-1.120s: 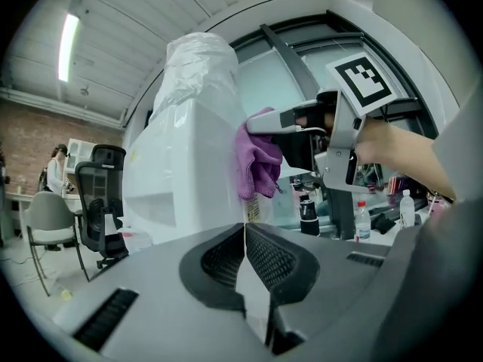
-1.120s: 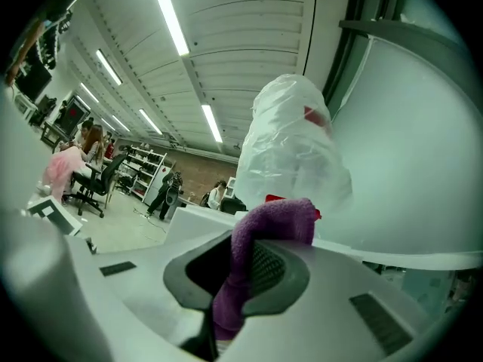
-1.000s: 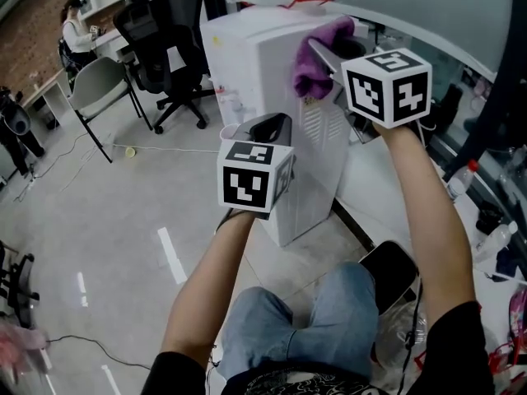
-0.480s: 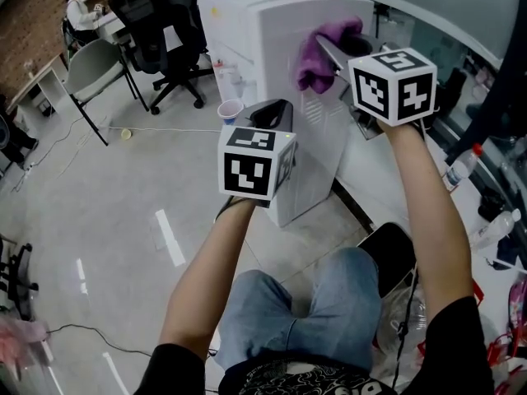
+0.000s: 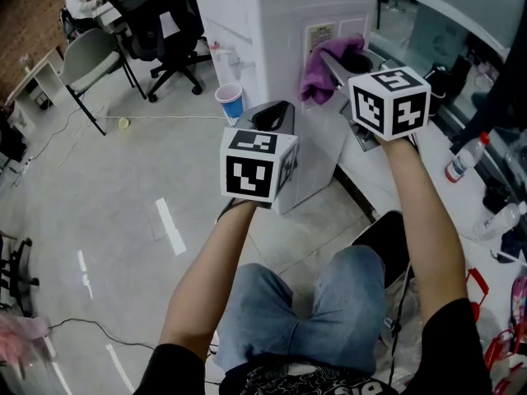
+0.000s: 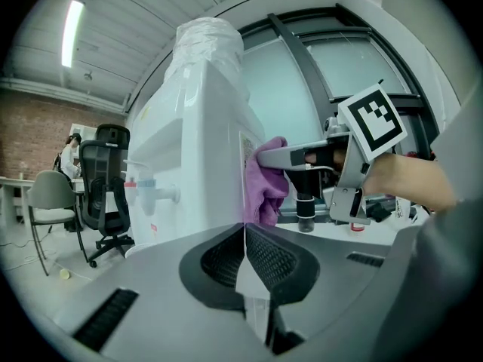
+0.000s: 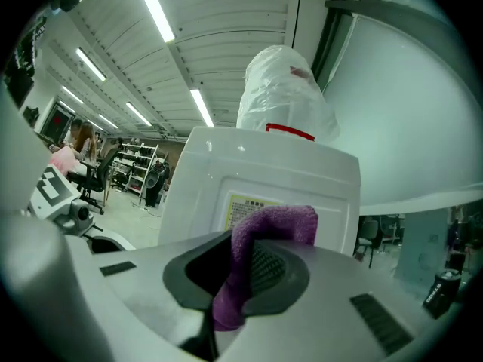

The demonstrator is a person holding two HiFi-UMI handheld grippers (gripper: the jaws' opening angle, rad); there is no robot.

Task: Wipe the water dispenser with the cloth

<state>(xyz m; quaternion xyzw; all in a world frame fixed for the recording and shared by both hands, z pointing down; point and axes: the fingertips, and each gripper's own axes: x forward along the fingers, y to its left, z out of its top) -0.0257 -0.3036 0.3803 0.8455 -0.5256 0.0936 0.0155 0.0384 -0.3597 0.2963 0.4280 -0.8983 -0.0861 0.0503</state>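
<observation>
Grey office floor, black chairs [image 5: 160, 23] far left in the head view. White water dispenser [image 5: 272, 23] stands ahead, with the purple cloth [image 5: 328, 68] pressed on its labelled panel by the right gripper [image 5: 329, 56].

Left gripper view: the left gripper [image 6: 244, 231] has its 2 jaws closed together with nothing between them, near the dispenser.

Right gripper view: jaws clamped on the cloth, just in front of the yellow label [image 7: 249, 204].

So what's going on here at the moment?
It is mid-wipe. The hand-held right gripper is shut on a purple cloth and holds it against the white water dispenser, on the panel with the yellow label, right beside that label. The left gripper is shut with nothing between its jaws. It hangs lower down in front of the dispenser and takes no part in the wiping.
</observation>
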